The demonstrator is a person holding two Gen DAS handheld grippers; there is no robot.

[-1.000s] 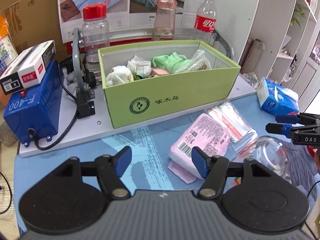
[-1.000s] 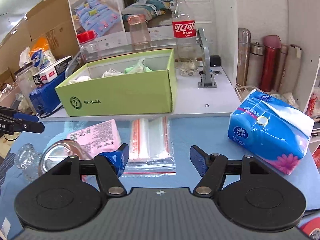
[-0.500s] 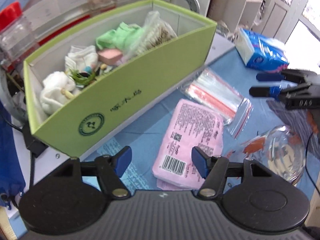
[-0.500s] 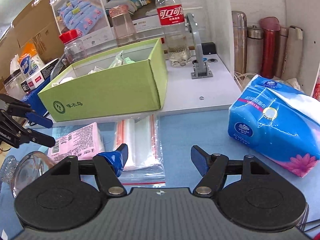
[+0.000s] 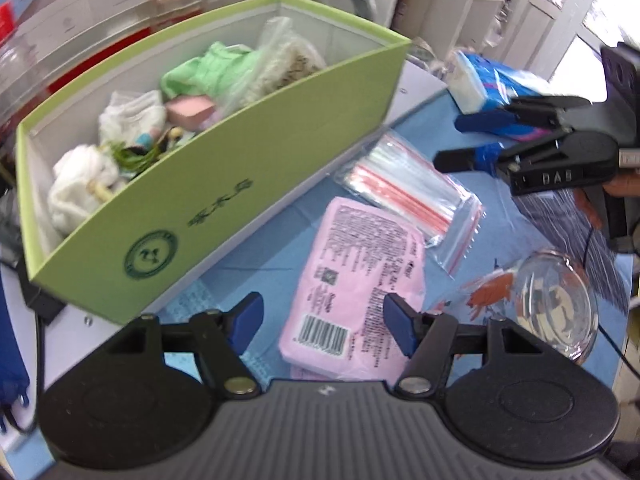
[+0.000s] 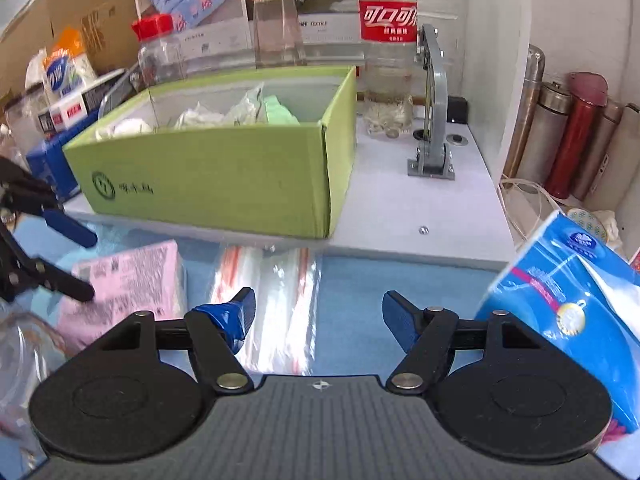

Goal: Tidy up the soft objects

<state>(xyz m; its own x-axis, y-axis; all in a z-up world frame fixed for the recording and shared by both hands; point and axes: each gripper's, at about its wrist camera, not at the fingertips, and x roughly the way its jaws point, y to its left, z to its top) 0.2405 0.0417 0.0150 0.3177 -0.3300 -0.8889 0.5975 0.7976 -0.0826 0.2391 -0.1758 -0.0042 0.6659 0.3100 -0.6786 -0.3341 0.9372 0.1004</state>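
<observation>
Left wrist view: pink pack lies between left gripper's wide-spread fingers.

A tall green cardboard box, already piled with soft cloths, walls off the far side of the blue table mat. Between that wall and the near edge lie a flat pink plastic-wrapped pack and a stack of clear zip bags with red strips, just beside each other. A clear glass bowl blocks the near right. A blue tissue pack crowds the right side; open mat shows between it and the zip bags.
</observation>
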